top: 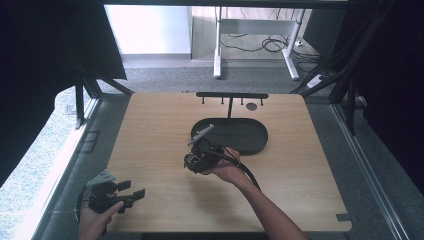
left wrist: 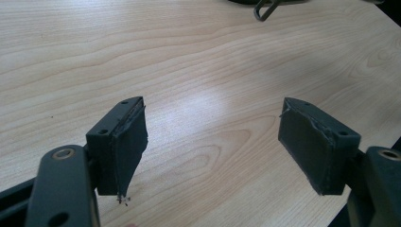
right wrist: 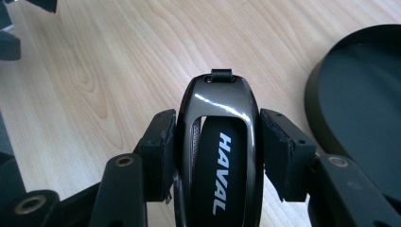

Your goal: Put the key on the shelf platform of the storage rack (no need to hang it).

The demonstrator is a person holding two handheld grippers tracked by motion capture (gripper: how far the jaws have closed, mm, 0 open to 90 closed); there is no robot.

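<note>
A glossy black car key fob [right wrist: 220, 161] marked HAVAL in white, with a small loop at its tip, sits between the jaws of my right gripper [right wrist: 220, 124], which is shut on its two sides. In the high view that right gripper [top: 196, 159] hovers over the middle of the wooden table [top: 160, 125], just left of a black oval tray [top: 250, 136]. My left gripper [top: 134, 193] is held at the table's near left corner. It stands open [left wrist: 213, 125], with nothing but bare wood between its pads.
A black rack [top: 232, 95] with several small hooks stands behind the tray at the table's far edge. The tray's rim [right wrist: 316, 94] lies close to the right of the fob. A desk frame and cables are on the floor beyond the table.
</note>
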